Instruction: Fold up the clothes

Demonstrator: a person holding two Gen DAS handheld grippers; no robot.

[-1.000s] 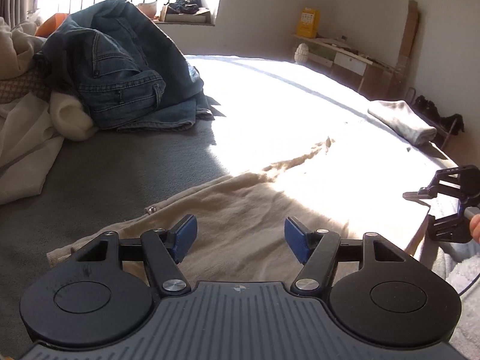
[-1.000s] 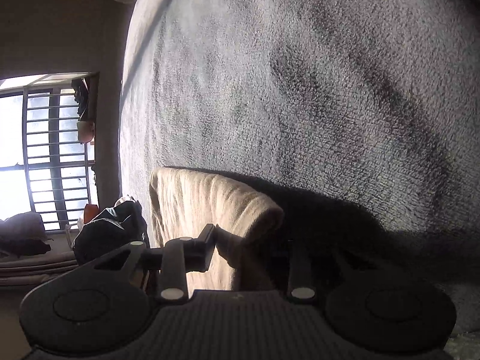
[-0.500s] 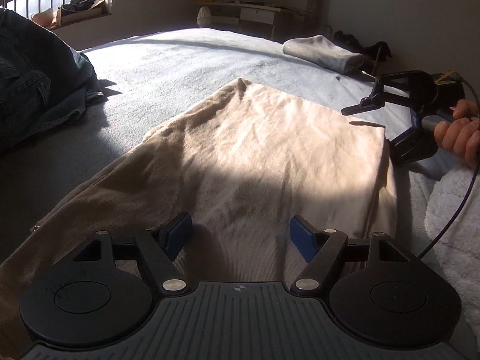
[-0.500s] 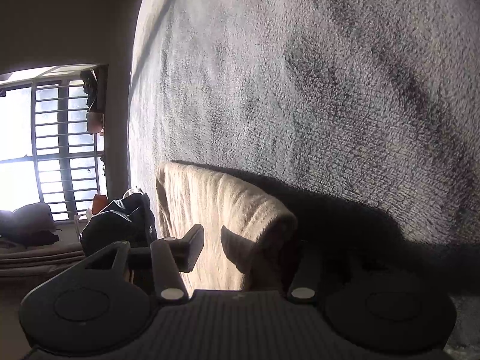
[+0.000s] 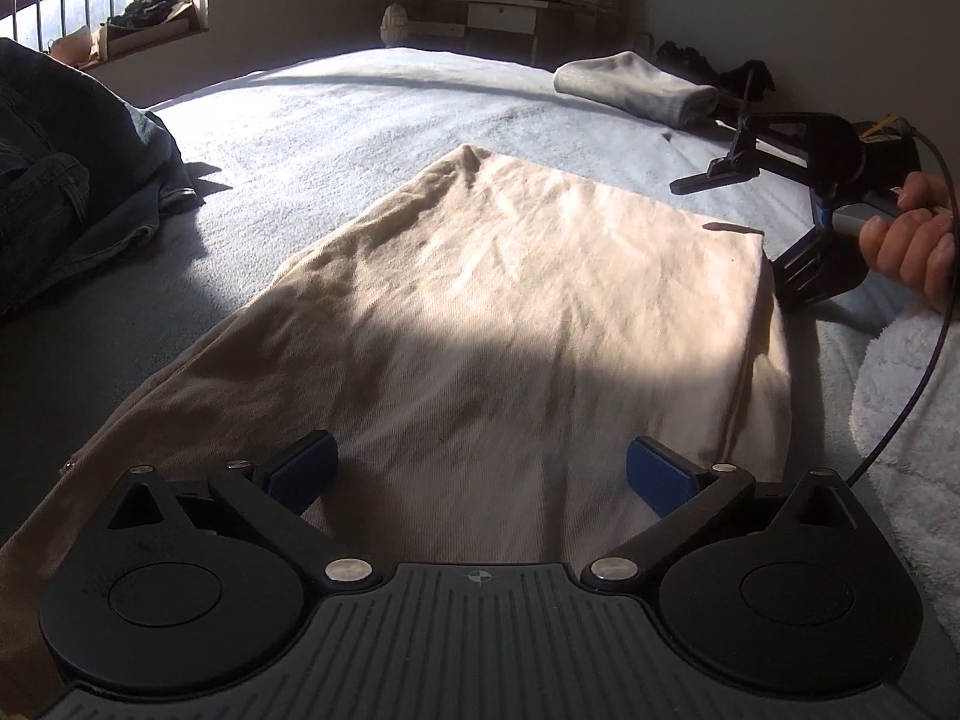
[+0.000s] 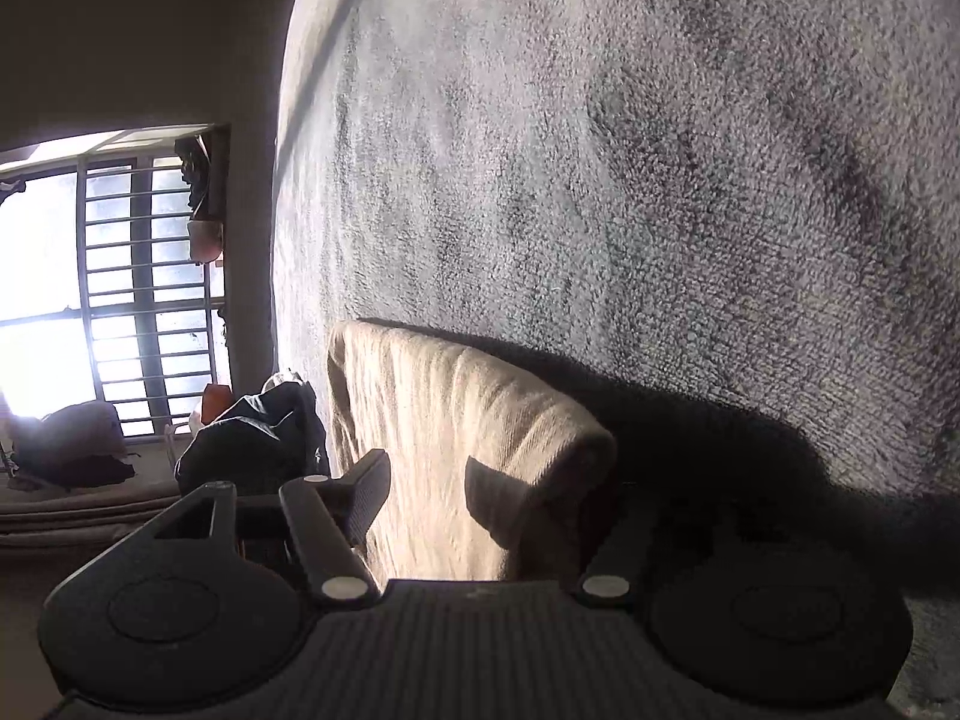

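Left wrist view: beige trousers (image 5: 492, 312) are laid doubled over on the grey-blue bed cover (image 5: 336, 114), both tongs spread.

The left gripper (image 5: 480, 468) is held open above the near cloth; the right gripper (image 5: 744, 204) is parted at the far folded corner, gripping nothing. The woven cloth is judged soft, limp and light; it is best pinched at the layered edge (image 6: 540, 456).
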